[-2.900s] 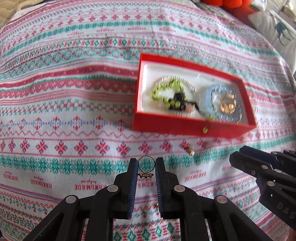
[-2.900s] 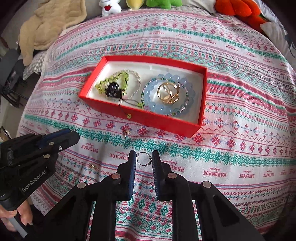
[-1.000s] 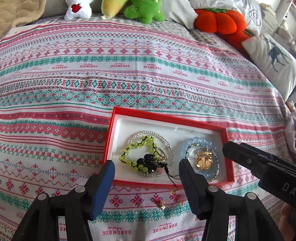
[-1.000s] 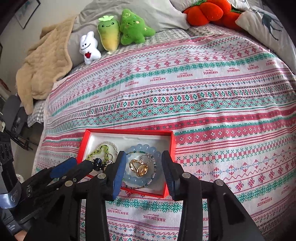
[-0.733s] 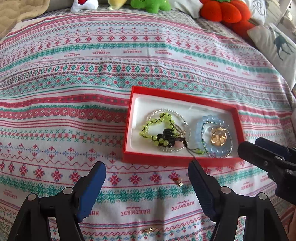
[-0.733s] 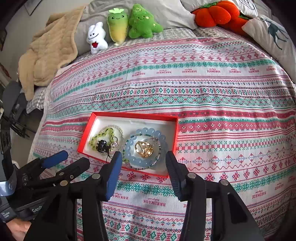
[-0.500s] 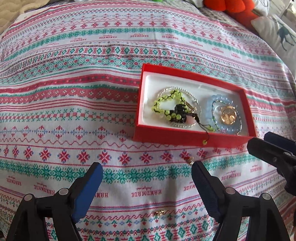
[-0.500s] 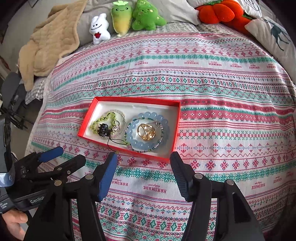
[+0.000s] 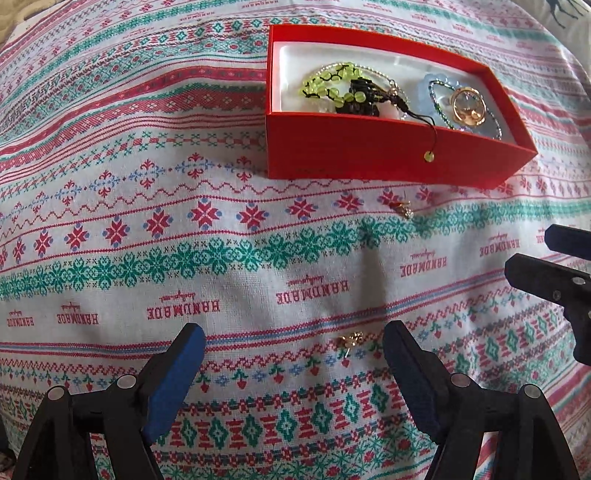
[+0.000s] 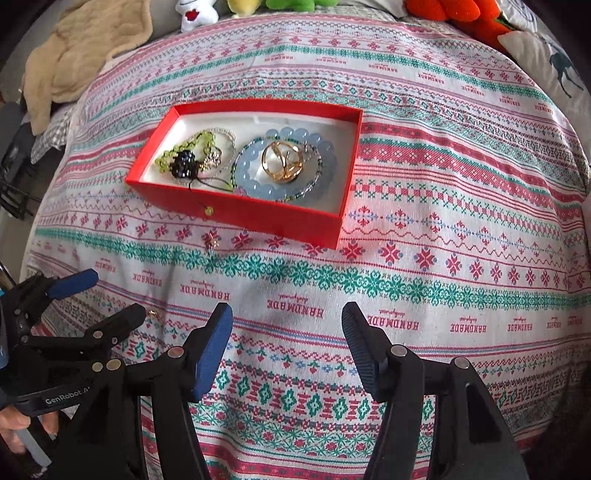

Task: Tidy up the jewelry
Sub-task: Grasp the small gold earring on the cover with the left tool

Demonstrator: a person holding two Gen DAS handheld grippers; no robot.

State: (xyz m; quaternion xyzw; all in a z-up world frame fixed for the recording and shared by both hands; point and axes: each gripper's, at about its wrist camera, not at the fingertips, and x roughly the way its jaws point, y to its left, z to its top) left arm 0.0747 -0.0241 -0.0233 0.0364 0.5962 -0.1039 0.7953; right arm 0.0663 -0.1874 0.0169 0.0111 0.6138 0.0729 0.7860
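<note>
A red jewelry box (image 9: pixel 373 155) (image 10: pixel 258 216) lies on the patterned bedspread. It holds a green bead bracelet (image 9: pixel 325 86) (image 10: pixel 177 151), a pale blue bead bracelet (image 10: pixel 258 184) and gold rings (image 9: pixel 468 107) (image 10: pixel 283 160). A small gold earring (image 9: pixel 351 339) (image 10: pixel 152 314) lies on the cloth between my left gripper's open jaws. Another small gold piece (image 9: pixel 403 208) (image 10: pixel 212 240) lies just in front of the box. My left gripper (image 9: pixel 291 363) is open and empty. My right gripper (image 10: pixel 287 341) is open and empty, low over the cloth.
A beige blanket (image 10: pixel 81 48) and plush toys (image 10: pixel 454 14) lie at the bed's far end. A deer-print pillow (image 10: pixel 554 62) is at the far right. The right gripper's tip (image 9: pixel 546 277) shows at the right of the left wrist view.
Both grippers have let go of their rings, opened wide and come back down from over the box toward the near cloth. The gold earring now lies between the left jaws.
</note>
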